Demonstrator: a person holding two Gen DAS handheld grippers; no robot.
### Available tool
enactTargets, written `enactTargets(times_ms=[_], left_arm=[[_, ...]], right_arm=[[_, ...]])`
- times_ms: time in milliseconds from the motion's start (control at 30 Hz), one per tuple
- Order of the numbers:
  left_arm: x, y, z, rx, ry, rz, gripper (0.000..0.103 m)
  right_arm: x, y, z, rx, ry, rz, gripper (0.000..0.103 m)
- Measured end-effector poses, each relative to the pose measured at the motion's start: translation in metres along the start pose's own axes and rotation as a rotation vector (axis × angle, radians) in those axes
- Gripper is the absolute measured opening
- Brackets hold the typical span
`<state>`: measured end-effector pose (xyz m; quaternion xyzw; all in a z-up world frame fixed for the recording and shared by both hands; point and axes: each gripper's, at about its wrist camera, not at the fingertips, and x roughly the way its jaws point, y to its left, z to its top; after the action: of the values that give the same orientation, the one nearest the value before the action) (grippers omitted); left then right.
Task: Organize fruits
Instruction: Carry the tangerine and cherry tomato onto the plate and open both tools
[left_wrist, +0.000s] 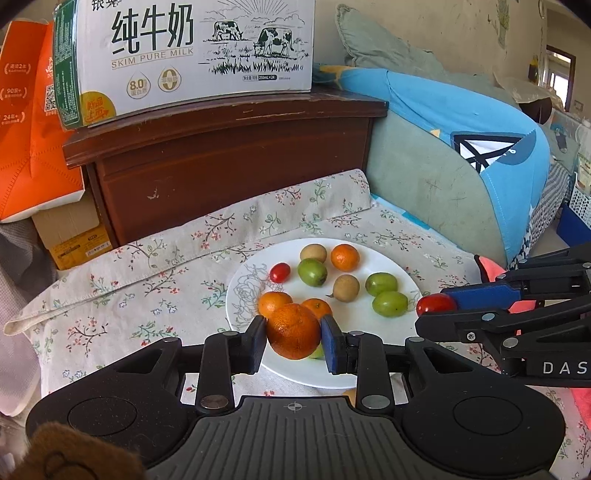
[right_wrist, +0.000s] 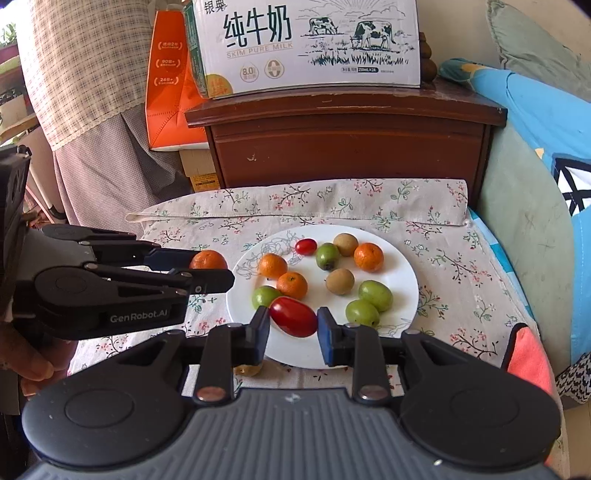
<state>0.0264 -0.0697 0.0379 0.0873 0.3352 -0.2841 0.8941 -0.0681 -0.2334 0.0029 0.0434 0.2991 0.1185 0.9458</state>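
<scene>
Above plate (left_wrist: 369, 376): L tongs (left_wrist: 293, 338) clenched on tangerine (left_wrist: 293, 332), R tongs (right_wrist: 293, 325) on tomato (right_wrist: 293, 316).

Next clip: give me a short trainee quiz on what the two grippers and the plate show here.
1. What does the left gripper hold?
2. True or false: the right gripper is empty.
3. How many mandarins lie on the white plate? A two, B three, C five.
Key: 1 a mandarin. 2 false, its fingers grip a cherry tomato. 3 B; the others are at and.
</scene>
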Motion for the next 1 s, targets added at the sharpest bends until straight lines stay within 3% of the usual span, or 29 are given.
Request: enactTargets(times_ms=[633,1000], left_arm=[[0.050,0.017,0.007,-0.048,0.108,0.002,0.029],[0.062,0.014,0.015,-0.071,0.103,-0.030,0.029]], right_arm=[[0.045,-0.016,0.007,0.053,0.061,-0.001,0.028],[0.062,-0.028,0.009,0.112,0.066,-0.009,0.029]])
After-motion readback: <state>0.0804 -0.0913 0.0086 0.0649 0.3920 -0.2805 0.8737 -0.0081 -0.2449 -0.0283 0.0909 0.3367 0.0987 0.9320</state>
